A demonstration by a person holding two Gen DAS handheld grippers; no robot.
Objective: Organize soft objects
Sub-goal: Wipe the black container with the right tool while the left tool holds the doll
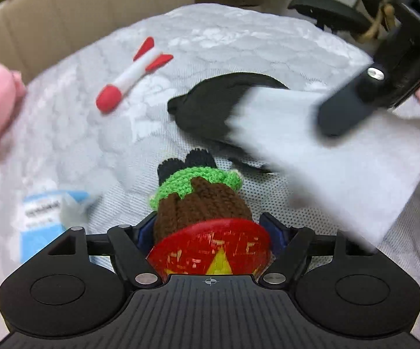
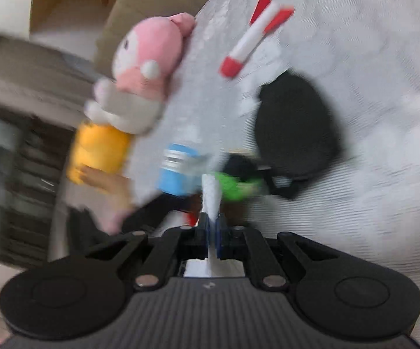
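Lower centre: left gripper (image 1: 208,226) clamped a knitted brown-and-green doll (image 1: 201,200) with a glossy red disc base. Right gripper (image 2: 213,226), jaws nearly closed, pinched a flat white sheet (image 1: 326,157). Beyond, a limp black cloth (image 1: 204,110); upper left, a smooth red-and-white foam rocket (image 1: 131,77) on the quilted cover (image 1: 239,43)

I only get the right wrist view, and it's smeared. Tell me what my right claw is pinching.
Observer: The right claw is shut on a broad, flat white sheet; your view shows it edge-on.
Operator: Report what the left claw holds.
Observer: The left claw is shut on a crocheted doll, brown with a green band.
Operator: Say what the sheet hides.
Observer: In the left wrist view it overlaps one end of the black fabric item.
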